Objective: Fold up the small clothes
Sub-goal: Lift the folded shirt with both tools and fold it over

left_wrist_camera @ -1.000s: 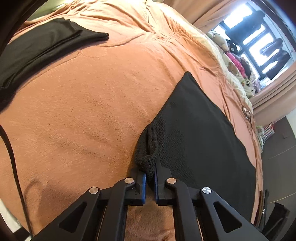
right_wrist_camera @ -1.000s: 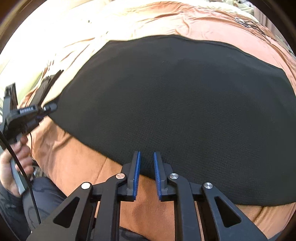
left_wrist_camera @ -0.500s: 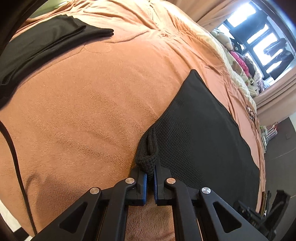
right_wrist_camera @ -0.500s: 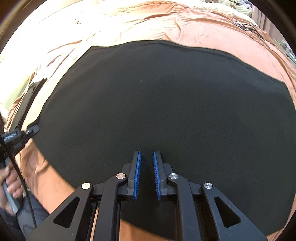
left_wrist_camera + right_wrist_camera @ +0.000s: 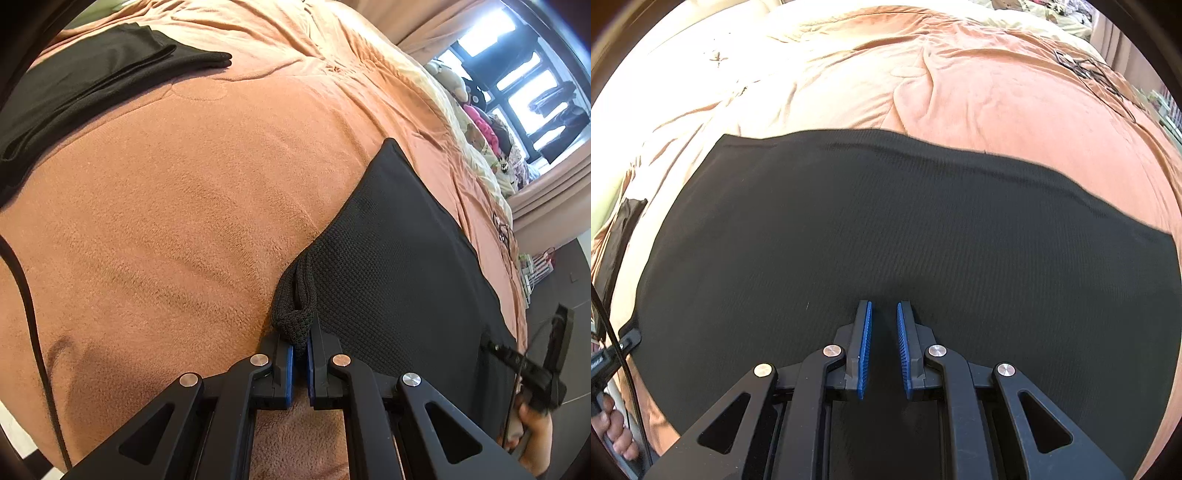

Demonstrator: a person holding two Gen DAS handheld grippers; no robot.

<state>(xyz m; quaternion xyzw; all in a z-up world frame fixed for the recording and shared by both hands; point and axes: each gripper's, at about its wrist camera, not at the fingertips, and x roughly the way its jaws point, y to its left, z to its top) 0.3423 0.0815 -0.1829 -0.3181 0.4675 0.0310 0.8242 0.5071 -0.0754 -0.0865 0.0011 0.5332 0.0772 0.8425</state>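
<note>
A black knit garment (image 5: 399,258) lies spread flat on the orange blanket (image 5: 184,184). My left gripper (image 5: 300,345) is shut on its bunched near-left corner, which sticks up between the blue pads. In the right wrist view the same garment (image 5: 886,229) fills the lower half. My right gripper (image 5: 884,314) hovers over its middle with a narrow gap between the pads and no cloth in it. The left gripper (image 5: 613,354) shows at the left edge of that view, at the garment's corner. In the left wrist view the right gripper (image 5: 535,373) appears at the far right, held by a hand.
A pile of folded black clothes (image 5: 92,74) lies at the far left of the bed. Soft toys (image 5: 476,122) line the far side under a window. A black cable (image 5: 33,332) hangs on the left. The blanket (image 5: 997,92) is rumpled beyond the garment.
My right gripper has moved from the garment's near edge to over its middle, and the far edge now sits lower in its view. The left gripper still holds the corner.
</note>
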